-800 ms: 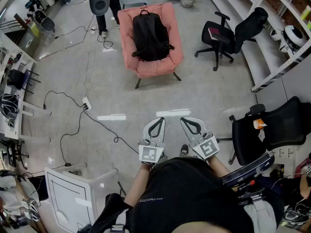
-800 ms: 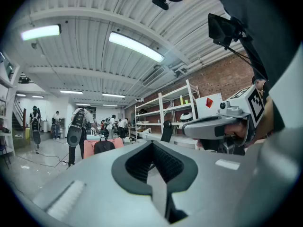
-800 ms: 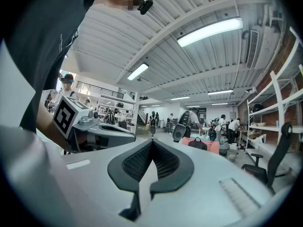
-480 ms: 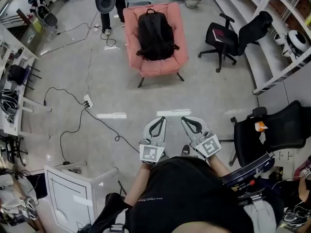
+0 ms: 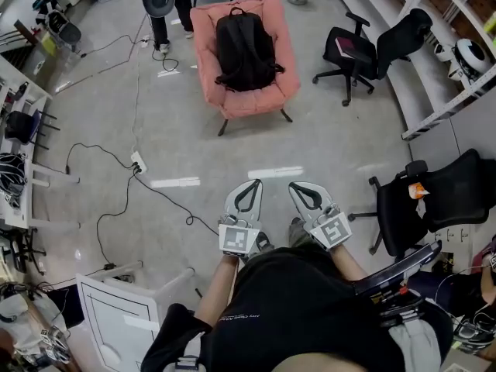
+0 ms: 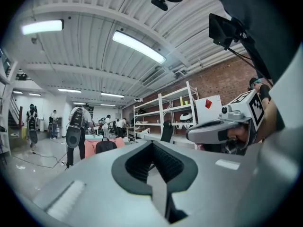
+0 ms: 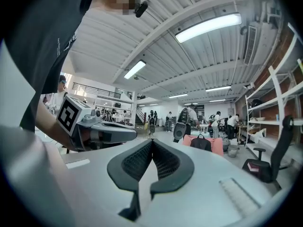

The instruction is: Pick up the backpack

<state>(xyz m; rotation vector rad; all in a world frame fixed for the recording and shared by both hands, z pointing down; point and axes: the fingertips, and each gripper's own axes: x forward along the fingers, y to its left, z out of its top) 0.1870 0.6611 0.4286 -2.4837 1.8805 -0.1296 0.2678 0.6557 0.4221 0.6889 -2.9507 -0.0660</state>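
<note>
Backpack (image 5: 245,51) upright on pink armchair (image 5: 273,99), both grippers' jaws together, empty.

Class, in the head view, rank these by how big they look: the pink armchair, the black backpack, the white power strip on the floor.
Largest: pink armchair.
Then: black backpack.
Smallest: white power strip.

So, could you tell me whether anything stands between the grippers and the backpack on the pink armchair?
Nothing visible does. Only bare floor lies between the left gripper, the right gripper and the backpack on the pink armchair. The cable and the office chair lie off to either side of that path.
</note>
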